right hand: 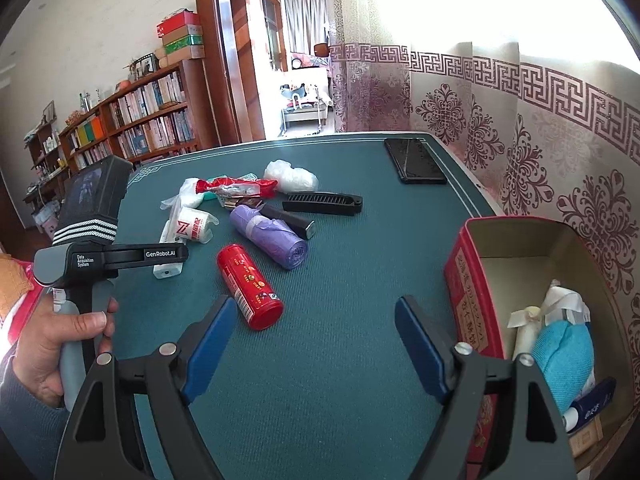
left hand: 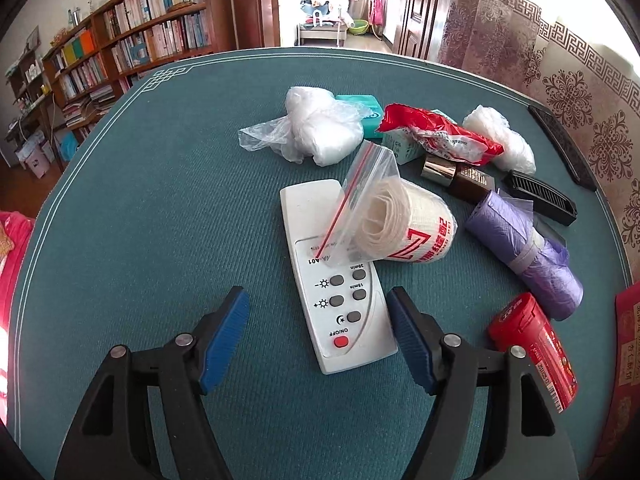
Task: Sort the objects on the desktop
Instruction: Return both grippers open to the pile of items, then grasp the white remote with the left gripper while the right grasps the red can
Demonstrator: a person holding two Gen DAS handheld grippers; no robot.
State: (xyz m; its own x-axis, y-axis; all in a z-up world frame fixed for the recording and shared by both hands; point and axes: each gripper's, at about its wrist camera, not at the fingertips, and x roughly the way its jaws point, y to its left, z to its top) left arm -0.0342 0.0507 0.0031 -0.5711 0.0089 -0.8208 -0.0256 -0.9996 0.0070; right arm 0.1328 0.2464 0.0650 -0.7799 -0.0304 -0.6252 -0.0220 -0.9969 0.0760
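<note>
My left claw (left hand: 318,322) gapes wide, empty, straddling the white remote (left hand: 334,280) on the bench (left hand: 160,208). The bagged gauze roll (left hand: 404,224) leans on it; lifting could drag it. Right claw (right hand: 316,342) spread, empty, near the red tin box (right hand: 466,292).

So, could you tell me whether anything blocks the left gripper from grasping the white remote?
Partly. The near end of the white remote lies clear between the open left gripper, but a bagged gauze roll rests on its far end.
</note>
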